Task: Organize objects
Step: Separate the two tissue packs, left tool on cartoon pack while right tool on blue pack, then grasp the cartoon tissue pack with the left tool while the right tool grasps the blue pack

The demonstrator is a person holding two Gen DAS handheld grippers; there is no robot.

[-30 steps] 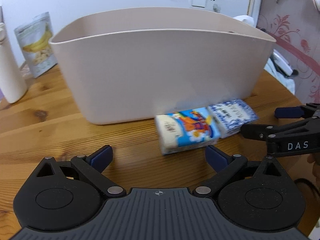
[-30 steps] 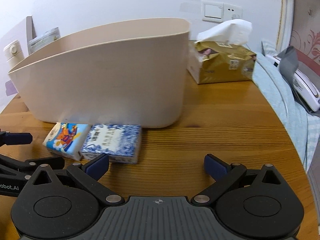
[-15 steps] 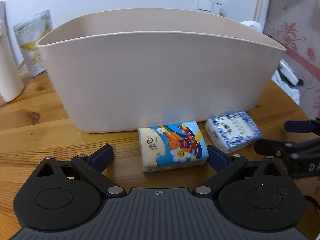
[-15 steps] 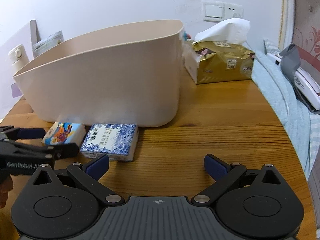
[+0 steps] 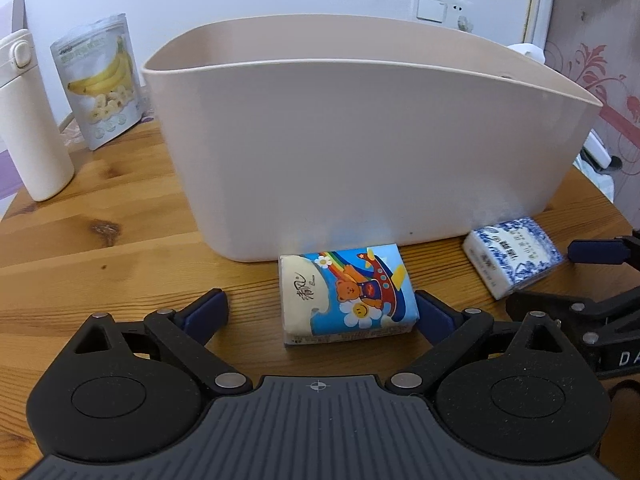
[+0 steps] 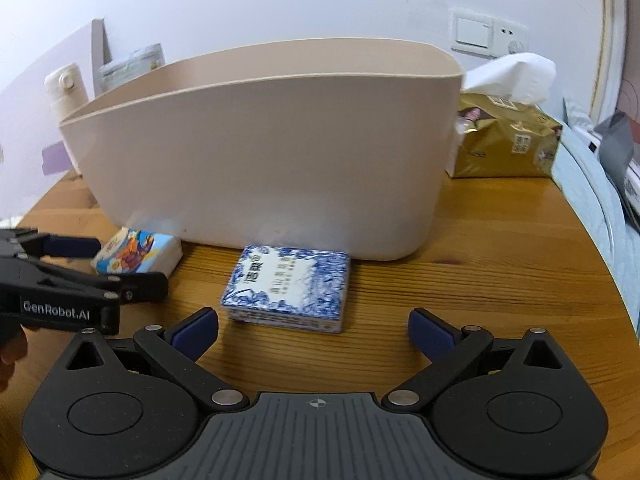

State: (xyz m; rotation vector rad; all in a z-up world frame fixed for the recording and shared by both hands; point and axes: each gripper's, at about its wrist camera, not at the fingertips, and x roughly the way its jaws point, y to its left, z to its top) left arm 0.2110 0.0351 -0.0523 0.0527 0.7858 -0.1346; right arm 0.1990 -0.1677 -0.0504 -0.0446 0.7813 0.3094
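Table: wooden, with a beige bin, two tissue packs and other goods set out on it before a pale wall.
Left gripper: held spread wide, nothing grasped; the bear pack lies flat between its fingers, the right-hand pad just beside the pack's end.
Right gripper: likewise spread and empty, lined up behind the blue pack, which lies flat just ahead of the pads.
Handling: both packs are judged light and soft, wrapped in slick film; a firm squeeze would dent them, and a loose one may let them slip.
Hold: best taken across the short sides, at mid-length.
Bin: tall, open-topped, just behind both packs; a high lift over its rim is judged necessary.
Beyond: a banana pouch, a white flask and a gold tissue box are seen.
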